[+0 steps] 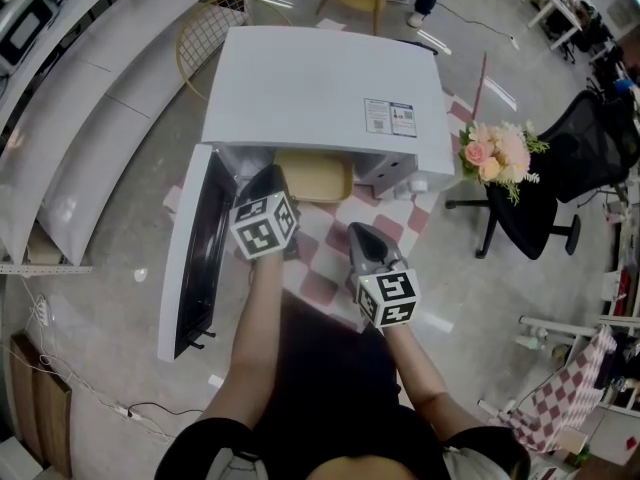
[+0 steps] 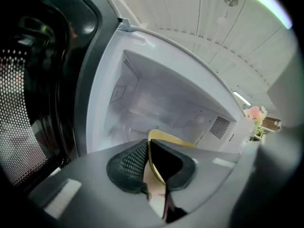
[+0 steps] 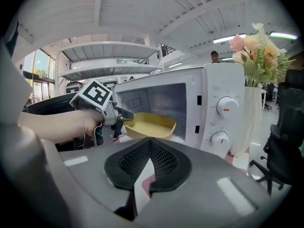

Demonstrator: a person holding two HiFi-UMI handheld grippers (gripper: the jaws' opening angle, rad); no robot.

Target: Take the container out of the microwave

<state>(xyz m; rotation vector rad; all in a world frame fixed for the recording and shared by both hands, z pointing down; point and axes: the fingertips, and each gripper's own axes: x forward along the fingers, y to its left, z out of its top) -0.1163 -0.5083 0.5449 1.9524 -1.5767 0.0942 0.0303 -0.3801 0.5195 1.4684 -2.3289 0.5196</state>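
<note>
Left tongs (image 2: pixel 148 161) clamp the yellow container (image 3: pixel 151 125) by its rim at the microwave (image 1: pixel 320 88) mouth; a level, straight pull looks wisest. Right tongs (image 3: pixel 150 148) hang beside, closed, empty.

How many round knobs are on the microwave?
2. The upper knob sits directly above the lower knob on the microwave's right front panel.

Head view: bright, even light, soft shadows; you get heavy fisheye bend at edges around white box-shaped microwave (image 1: pixel 320 88). Left gripper view: dim black mesh-windowed door (image 2: pixel 23 103), pale washed-out cavity (image 2: pixel 161 103), dark vignette corners. Right gripper view: white ceiling strip lights (image 3: pixel 227 38) glare, your foreground soft.
</note>
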